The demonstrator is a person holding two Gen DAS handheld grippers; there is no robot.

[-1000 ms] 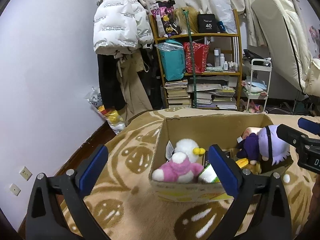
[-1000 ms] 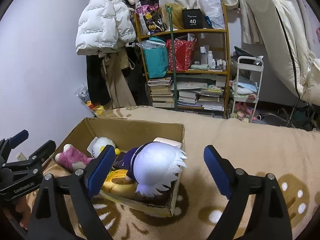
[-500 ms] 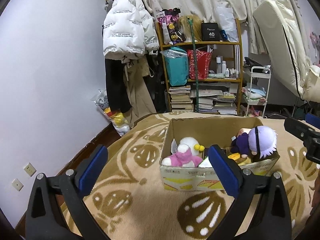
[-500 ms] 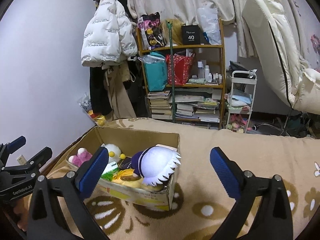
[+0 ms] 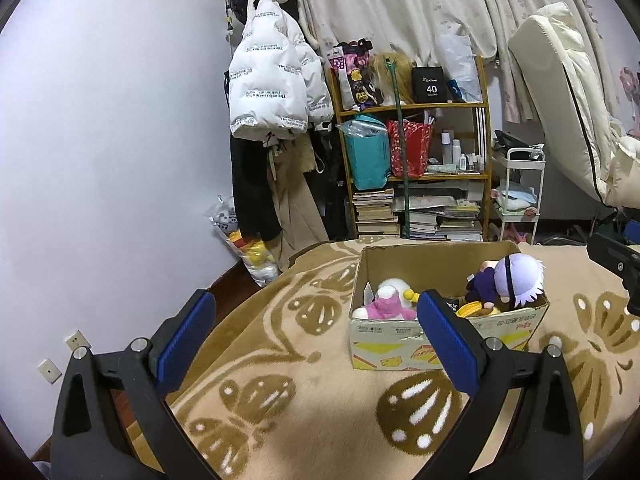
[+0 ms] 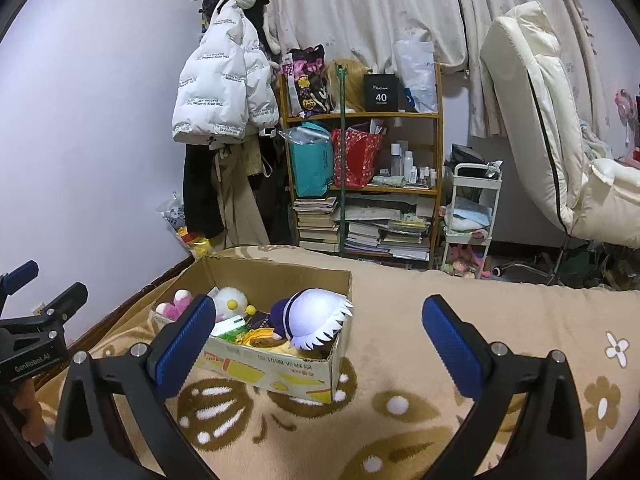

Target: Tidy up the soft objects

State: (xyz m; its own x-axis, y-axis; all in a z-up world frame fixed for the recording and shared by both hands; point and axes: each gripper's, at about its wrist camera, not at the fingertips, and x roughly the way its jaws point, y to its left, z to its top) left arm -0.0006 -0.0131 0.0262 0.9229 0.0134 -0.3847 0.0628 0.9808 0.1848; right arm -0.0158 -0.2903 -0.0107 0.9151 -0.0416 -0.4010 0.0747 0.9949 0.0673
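Right wrist: doll (image 6: 310, 318) head rightward.

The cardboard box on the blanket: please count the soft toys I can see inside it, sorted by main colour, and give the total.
In the cardboard box:
Pink: 1, the pink plush
White: 1, the white round plush
Purple and white: 1, the white-haired doll
Yellow: 1, a yellow plush, mostly hidden under the doll
Total: 4 soft toys visible; more may lie underneath.

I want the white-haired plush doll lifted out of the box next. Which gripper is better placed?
Probably the right gripper: the white-haired doll lies at the cardboard box end nearest it. The left gripper, also open and empty, faces the pink plush end.
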